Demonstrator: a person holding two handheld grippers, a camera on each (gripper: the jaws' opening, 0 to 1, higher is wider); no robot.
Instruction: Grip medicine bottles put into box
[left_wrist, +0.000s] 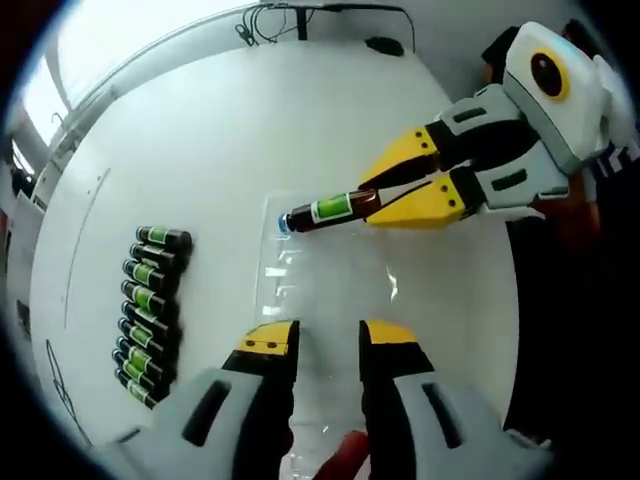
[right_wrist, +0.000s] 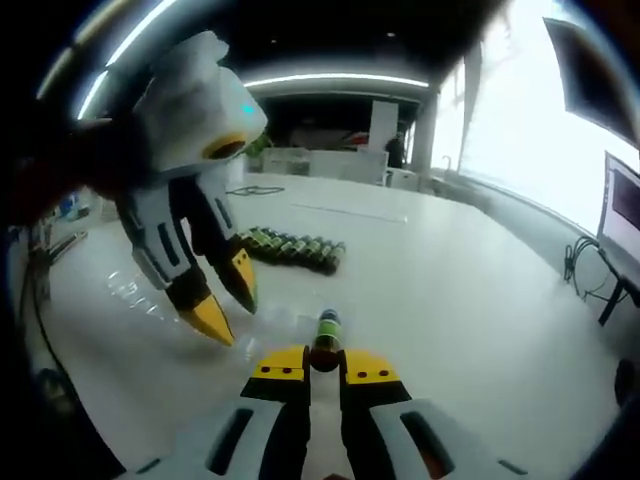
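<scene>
Carrying a brown glass medicine bottle with a green label (left_wrist: 325, 210) over the clear plastic box (left_wrist: 300, 290).
It was pinched by the right gripper (left_wrist: 375, 205); slipping was risked. The left gripper (left_wrist: 328, 340) was held spread; spare bottles (left_wrist: 150, 310) were lined on the white table (left_wrist: 220, 140).

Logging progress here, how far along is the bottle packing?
Early. No bottle can be made out in the clear box yet. The right tool grips one bottle above it; the left tool is open. A row of bottles waits on the table.
</scene>
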